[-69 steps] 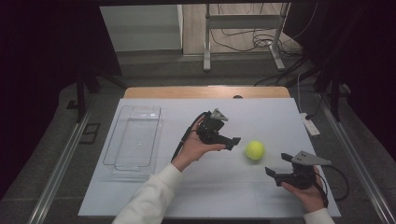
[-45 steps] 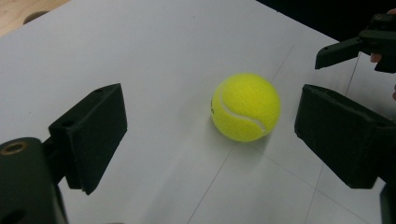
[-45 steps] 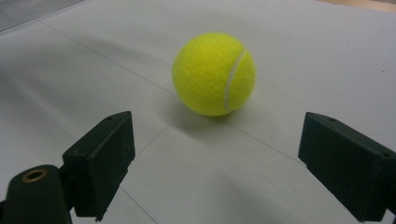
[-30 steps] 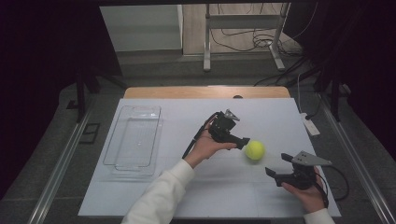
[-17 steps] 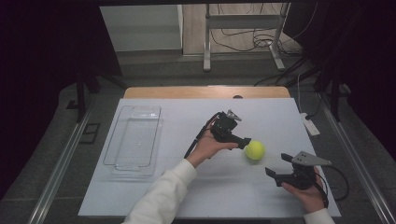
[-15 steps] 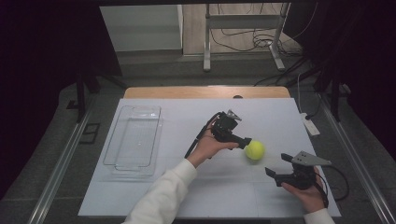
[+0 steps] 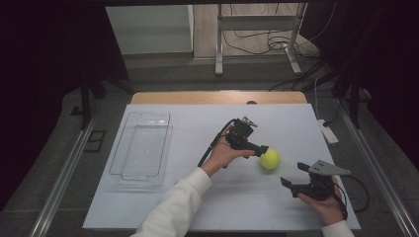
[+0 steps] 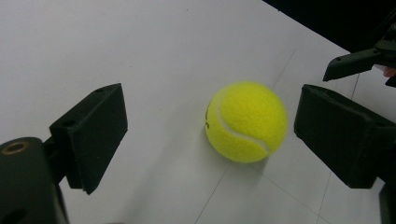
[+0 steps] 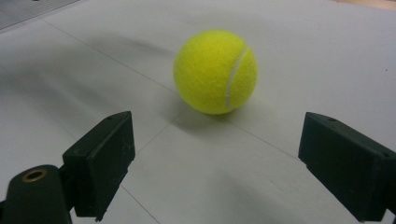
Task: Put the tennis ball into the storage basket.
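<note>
**Yellow tennis ball between the open jaws of the left gripper**

A white table [image 7: 163, 207] takes most of the high view, with a strip of pale wood along its far edge; it stands on a grey floor, and cables lie behind it near a metal stand; on the left part of the table lies a clear plastic tray [image 7: 142, 148], rectangular, and it looks empty, although its transparent walls make this a little hard to judge from so far.

The person's left arm, in a white sleeve, comes from the bottom edge and reaches toward the middle of the table; this hand carries the left gripper [image 7: 260, 149], which points to the right and down at the tennis ball [image 7: 270, 159]; in the left gripper view the two black jaws stand wide apart, one at each side of the ball [image 8: 246, 121], and neither pad touches it; the ball rests on the table, nearer to the right jaw.

The right gripper [image 7: 294, 177] is held low near the right front corner, near the ball but apart from it; its jaws are also spread wide with nothing between them; in the right gripper view the ball [image 9: 215, 71] lies ahead of the jaws, on the table, with its white seam turned to the right.
</note>
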The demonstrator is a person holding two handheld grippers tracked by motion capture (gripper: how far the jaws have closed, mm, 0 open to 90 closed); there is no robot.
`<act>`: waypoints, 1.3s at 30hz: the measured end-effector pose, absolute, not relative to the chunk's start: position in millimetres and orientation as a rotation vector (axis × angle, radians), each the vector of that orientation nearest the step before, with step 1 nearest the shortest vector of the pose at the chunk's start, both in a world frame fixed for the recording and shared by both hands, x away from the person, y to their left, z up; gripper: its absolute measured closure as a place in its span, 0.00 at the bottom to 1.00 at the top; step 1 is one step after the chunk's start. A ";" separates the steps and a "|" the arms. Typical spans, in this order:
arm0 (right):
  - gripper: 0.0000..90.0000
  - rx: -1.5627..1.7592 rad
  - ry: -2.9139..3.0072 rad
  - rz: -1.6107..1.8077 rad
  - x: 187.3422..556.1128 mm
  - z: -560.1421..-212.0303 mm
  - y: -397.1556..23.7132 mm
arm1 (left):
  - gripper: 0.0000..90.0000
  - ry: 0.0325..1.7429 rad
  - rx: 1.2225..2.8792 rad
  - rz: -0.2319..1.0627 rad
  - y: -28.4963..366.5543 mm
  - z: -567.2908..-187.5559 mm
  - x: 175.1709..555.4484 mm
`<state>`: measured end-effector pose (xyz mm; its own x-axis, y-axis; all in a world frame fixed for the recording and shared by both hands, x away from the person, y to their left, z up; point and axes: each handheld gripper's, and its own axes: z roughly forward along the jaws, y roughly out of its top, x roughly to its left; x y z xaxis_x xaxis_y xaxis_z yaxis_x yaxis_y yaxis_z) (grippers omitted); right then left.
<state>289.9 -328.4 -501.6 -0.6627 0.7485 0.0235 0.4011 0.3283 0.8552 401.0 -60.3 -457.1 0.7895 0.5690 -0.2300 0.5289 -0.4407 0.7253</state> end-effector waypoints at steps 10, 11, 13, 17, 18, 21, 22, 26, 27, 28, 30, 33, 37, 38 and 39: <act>0.13 1.022 2.225 1.266 289.9 -501.7 -328.4 | 0.12 0.798 2.138 0.024 -70.8 -460.9 403.1; 0.13 1.020 2.225 1.268 290.0 -501.9 -328.4 | 0.12 0.795 2.138 0.017 -72.7 -461.2 403.2; 0.13 1.020 2.225 1.269 289.9 -501.9 -328.3 | 0.12 0.791 2.140 0.008 -75.6 -461.5 403.1; 0.13 1.027 2.221 1.269 289.6 -501.4 -329.3 | 0.12 0.778 2.151 -0.008 -79.9 -462.9 403.6; 0.13 1.028 2.221 1.269 289.6 -501.5 -329.3 | 0.12 0.776 2.158 -0.009 -81.1 -463.4 403.9; 0.13 1.026 2.224 1.267 289.5 -501.6 -328.8 | 0.11 0.779 2.157 -0.016 -83.1 -464.3 404.2; 0.13 1.025 2.224 1.267 289.5 -501.7 -328.6 | 0.11 0.775 2.159 -0.022 -84.1 -465.1 404.8; 0.13 1.027 2.227 1.267 289.7 -502.1 -328.6 | 0.10 0.772 2.170 -0.037 -88.2 -468.3 406.2; 0.13 1.028 2.228 1.267 289.8 -502.2 -328.7 | 0.10 0.772 2.176 -0.040 -89.4 -469.2 406.7; 0.13 1.027 2.228 1.267 289.8 -502.2 -328.6 | 0.10 0.774 2.174 -0.039 -90.3 -469.9 406.9; 0.13 1.026 2.231 1.265 289.8 -502.4 -328.4 | 0.10 0.776 2.178 -0.045 -91.9 -470.9 407.4; 0.13 1.025 2.231 1.267 289.9 -502.6 -328.2 | 0.10 0.777 2.182 -0.046 -94.1 -472.4 407.9; 0.13 1.021 2.233 1.265 289.8 -502.6 -328.1 | 0.09 0.778 2.186 -0.041 -96.1 -473.8 408.5; 0.13 1.021 2.233 1.265 289.8 -502.6 -328.1 | 0.09 0.781 2.193 -0.034 -96.9 -474.6 409.1; 0.13 1.021 2.234 1.265 289.8 -502.7 -328.1 | 0.08 0.787 2.196 -0.036 -98.0 -475.4 409.7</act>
